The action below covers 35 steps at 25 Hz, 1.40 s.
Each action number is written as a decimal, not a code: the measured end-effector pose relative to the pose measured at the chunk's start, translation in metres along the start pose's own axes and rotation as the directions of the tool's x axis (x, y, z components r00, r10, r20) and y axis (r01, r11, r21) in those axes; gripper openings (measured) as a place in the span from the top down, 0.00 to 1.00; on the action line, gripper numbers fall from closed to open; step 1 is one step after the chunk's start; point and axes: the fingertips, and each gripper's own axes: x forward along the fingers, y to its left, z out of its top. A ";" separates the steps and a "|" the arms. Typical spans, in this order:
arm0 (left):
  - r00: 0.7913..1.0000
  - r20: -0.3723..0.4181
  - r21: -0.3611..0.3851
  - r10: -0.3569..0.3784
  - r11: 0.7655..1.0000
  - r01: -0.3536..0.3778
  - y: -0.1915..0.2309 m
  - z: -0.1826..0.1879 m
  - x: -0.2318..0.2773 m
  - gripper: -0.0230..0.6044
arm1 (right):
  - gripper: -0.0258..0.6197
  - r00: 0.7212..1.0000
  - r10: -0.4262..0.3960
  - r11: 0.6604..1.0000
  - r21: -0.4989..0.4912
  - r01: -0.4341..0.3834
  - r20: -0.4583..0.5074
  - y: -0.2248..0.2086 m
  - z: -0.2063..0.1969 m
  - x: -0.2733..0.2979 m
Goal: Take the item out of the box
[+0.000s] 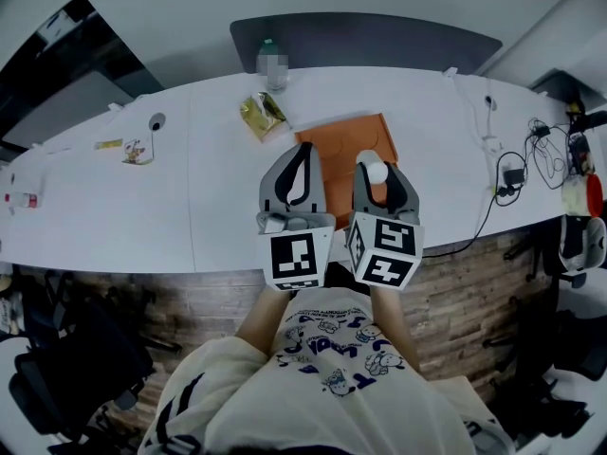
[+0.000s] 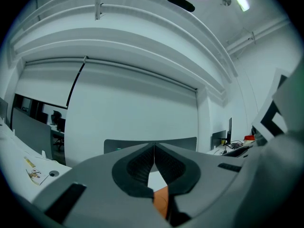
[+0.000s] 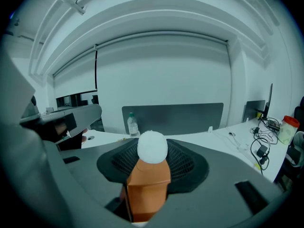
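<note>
Two grippers over the bench (image 1: 209, 207). What is the right gripper (image 1: 379, 173) doing?

It is pinching a small orange box (image 3: 148, 186). One pad is on each side of the box, and the box is up off the bench.

Is something with the box?

Yes, a white ball (image 3: 152, 147). It sits at the far end of the box, out by the tips of the right gripper, and it touches the box. I cannot tell if part of it is inside.

And the left gripper (image 2: 154, 146)?

Its tips are pressed together with nothing between them. It is just beside the right gripper, and it is level.

What is under them?

A flat orange board (image 1: 341, 140) lies on the bench, below and a bit ahead of both grippers. Past the left gripper there is a yellow packet (image 1: 261, 115). A water bottle (image 1: 272, 64) stands farther off, at the back edge of the bench.
</note>
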 end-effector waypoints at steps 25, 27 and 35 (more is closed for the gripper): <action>0.999 0.048 0.008 0.012 1.000 -0.012 0.012 0.021 0.003 0.93 | 0.67 0.999 0.004 1.000 -0.006 -0.003 0.052 0.007 0.024 -0.002; 0.999 0.042 0.014 0.008 1.000 -0.009 0.012 0.021 0.002 0.93 | 0.67 0.998 0.008 1.000 -0.007 -0.007 0.054 0.008 0.025 -0.003; 0.998 0.059 0.010 0.005 1.000 -0.005 0.010 0.025 0.001 0.93 | 0.67 0.998 0.008 1.000 -0.001 -0.008 0.065 0.009 0.028 -0.007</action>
